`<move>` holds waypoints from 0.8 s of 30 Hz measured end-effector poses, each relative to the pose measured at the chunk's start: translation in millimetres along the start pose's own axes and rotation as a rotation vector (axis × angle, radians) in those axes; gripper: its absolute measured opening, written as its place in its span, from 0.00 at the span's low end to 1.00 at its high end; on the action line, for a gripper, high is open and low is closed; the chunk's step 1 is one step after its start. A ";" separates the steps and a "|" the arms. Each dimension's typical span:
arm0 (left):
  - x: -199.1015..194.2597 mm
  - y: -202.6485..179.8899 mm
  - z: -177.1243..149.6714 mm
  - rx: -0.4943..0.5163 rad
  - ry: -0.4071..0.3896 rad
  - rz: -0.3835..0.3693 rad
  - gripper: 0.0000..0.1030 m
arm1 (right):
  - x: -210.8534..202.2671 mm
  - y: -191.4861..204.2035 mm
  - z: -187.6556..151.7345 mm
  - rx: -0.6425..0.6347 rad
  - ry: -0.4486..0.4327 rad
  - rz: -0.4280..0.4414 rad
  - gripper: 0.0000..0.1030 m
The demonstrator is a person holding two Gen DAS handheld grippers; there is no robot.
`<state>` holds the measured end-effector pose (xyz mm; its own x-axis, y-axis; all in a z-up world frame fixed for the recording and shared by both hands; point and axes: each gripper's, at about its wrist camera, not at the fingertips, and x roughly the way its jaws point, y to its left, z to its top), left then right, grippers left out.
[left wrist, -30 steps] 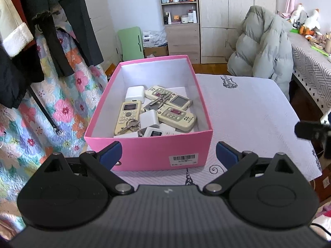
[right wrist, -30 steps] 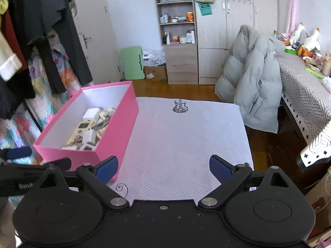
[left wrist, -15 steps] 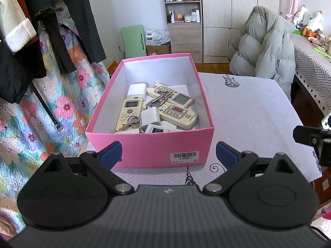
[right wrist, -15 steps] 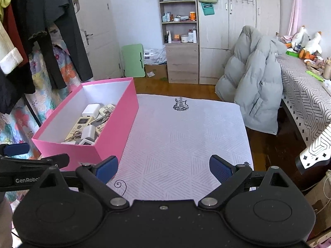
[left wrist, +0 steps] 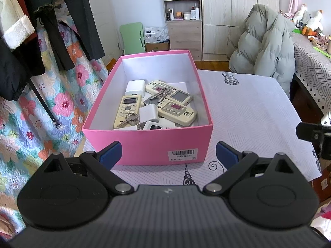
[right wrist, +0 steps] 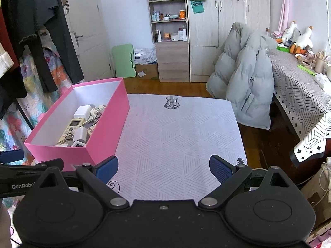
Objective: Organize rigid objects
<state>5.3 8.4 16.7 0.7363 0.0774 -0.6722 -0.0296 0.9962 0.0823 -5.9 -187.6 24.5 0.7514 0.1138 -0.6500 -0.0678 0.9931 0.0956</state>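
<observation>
Both claws gape empty, pink box (left wrist: 149, 144) just beyond left claw (left wrist: 168, 155).

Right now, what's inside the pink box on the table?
The pink box holds cream remote controls, white chargers and two bunches of keys, piled together. Whatever lies beneath the pile or behind the near wall is hidden.

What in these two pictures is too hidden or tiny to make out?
- Left view: the pink box near wall hides the items at the bottom edge of the pile.
- Left view: barcode label print, too small.
- Right view: left claw, cut by the edge.
- Remote buttons: unreadable.
</observation>
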 end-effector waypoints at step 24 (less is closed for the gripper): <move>-0.8 7.2 -2.1 -0.015 -0.003 0.015 1.00 | 1.7 8.4 -2.0 -0.013 0.021 -0.027 0.94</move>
<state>3.1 15.6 16.3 0.7379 0.0919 -0.6686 -0.0503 0.9954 0.0812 -6.6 -179.0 22.7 0.7392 0.0878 -0.6677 -0.0563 0.9961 0.0687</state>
